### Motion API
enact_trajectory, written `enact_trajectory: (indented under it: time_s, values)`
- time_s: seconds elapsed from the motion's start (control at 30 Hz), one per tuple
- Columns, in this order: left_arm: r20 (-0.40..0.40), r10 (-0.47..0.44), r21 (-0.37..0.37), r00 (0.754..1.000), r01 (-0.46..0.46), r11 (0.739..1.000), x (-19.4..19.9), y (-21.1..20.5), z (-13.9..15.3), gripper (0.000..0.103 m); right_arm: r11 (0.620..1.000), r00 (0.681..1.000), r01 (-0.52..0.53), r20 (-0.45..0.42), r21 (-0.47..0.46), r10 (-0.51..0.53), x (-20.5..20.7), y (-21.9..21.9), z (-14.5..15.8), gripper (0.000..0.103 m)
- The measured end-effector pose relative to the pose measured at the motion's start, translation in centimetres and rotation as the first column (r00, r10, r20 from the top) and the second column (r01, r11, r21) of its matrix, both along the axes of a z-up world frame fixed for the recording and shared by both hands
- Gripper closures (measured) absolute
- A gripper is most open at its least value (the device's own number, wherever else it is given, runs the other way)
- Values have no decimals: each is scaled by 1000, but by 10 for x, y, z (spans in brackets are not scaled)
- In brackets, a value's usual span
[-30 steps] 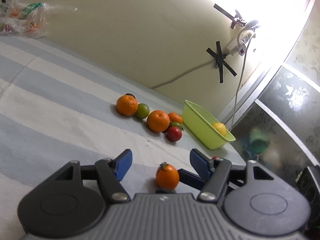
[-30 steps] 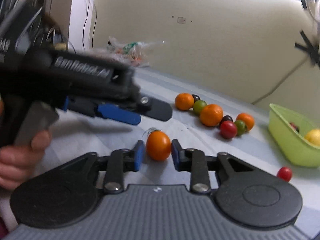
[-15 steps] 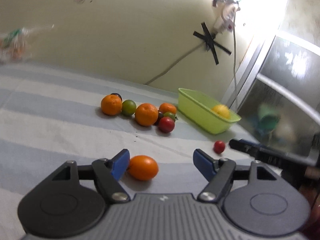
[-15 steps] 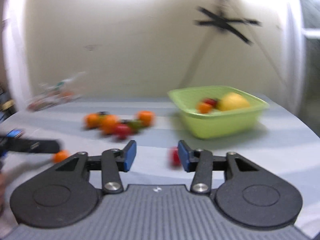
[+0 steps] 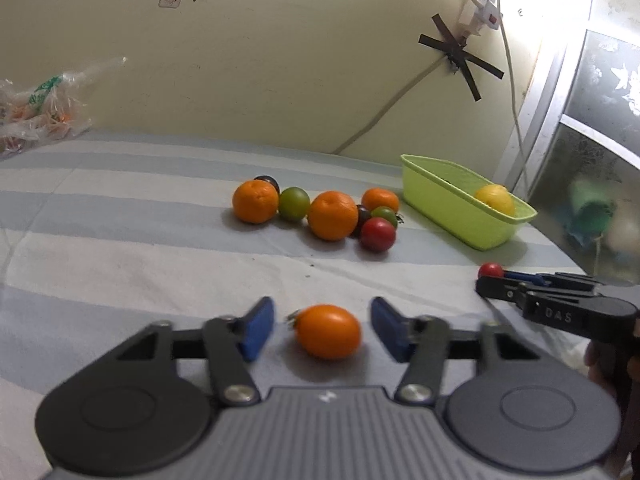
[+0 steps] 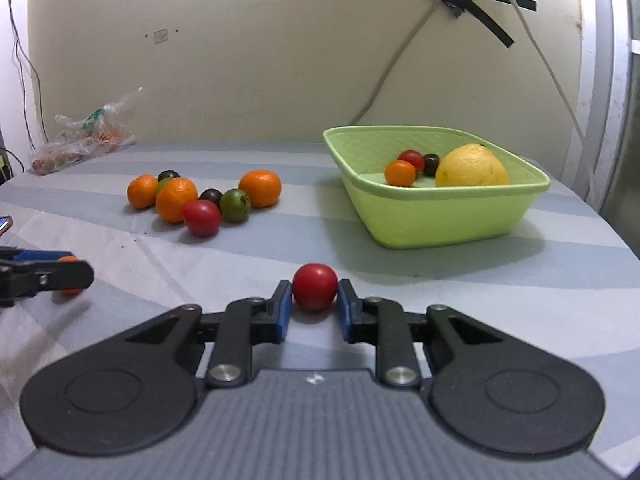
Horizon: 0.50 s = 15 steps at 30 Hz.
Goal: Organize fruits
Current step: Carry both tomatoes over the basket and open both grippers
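Observation:
My left gripper [image 5: 322,330] is open around an orange tomato [image 5: 329,332] lying on the striped cloth, with gaps on both sides. My right gripper [image 6: 314,306] has its blue pads touching both sides of a small red tomato [image 6: 315,287] that rests on the cloth. The green basket [image 6: 452,216] holds a yellow lemon [image 6: 471,166] and three small fruits. A cluster of oranges and tomatoes [image 6: 202,198] lies left of the basket; it also shows in the left wrist view [image 5: 320,212].
A plastic bag [image 6: 82,136] of items lies at the far left by the wall. A cable and taped power strip [image 5: 486,4] hang on the wall behind the basket. The table edge and a cabinet [image 5: 592,160] are at the right.
The right gripper let go of the orange tomato, swung right to the small red tomato and closed on it. The left gripper centred around the orange tomato and narrowed.

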<state>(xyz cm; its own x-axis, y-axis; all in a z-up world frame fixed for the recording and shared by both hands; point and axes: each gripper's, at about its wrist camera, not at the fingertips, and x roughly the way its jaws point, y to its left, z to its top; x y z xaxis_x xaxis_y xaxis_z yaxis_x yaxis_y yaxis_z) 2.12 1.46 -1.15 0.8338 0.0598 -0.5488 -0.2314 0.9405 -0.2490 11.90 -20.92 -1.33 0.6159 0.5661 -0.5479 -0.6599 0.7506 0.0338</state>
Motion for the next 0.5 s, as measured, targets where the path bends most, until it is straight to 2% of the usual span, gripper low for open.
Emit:
enact_trajectory:
  time_s: [0.07,0.23,0.27,0.33,0.37,0.43,0.5]
  values:
    - [4,-22,-16,1000,22,1000,1,0,0,69,999,999,-36,1,15,36,-6,3,0,77]
    - [7,-82,31,997,82,996,-2,-15,3,70,985,985,-170,26,4,170,-37,18,1,77]
    - [9,-109,20,994,109,994,-2,-17,4,70,980,979,-201,21,4,201,-42,20,1,77]
    - [24,-201,-66,979,202,977,-3,-20,3,70,968,968,-252,22,-1,252,-55,24,1,77]
    - [29,-230,-78,973,232,970,-3,-24,3,69,962,962,-273,27,-5,273,-61,24,1,77]
    - [26,-252,-18,967,252,967,-3,-35,5,69,963,962,-266,57,-33,267,-68,23,0,77]
    - [26,-270,-24,963,270,962,0,-37,5,69,968,966,-251,57,-22,252,-65,17,0,77]
